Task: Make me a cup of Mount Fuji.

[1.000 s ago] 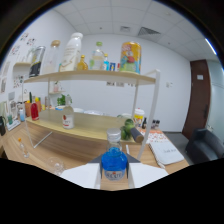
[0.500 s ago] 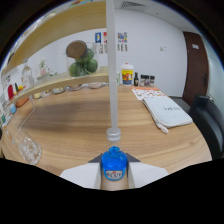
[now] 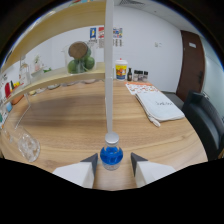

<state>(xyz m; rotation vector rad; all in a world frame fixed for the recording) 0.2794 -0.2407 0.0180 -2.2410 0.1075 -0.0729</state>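
My gripper (image 3: 112, 164) is shut on a small bottle of blue liquid (image 3: 111, 155), which sits upright between the two white fingers (image 3: 80, 172). Its pale round cap (image 3: 111, 138) points away from me. A thin white pole (image 3: 109, 65) rises straight up from just behind the cap; I cannot tell whether it touches the bottle. A clear empty glass (image 3: 26, 144) stands on the wooden table (image 3: 75, 115), to the left of the fingers and slightly ahead of them.
Beyond the fingers to the right lies a white folded cloth (image 3: 160, 106). Further back stand a yellow-lidded tub (image 3: 120, 70), small dark bottles (image 3: 137, 75) and a jar of green fruit (image 3: 80, 57). A dark chair (image 3: 206, 120) stands at the right.
The view has swung away from the loaded shelves to the wide table, with the blue bottle staying between the fingers. The white pole and the glass have come closer.
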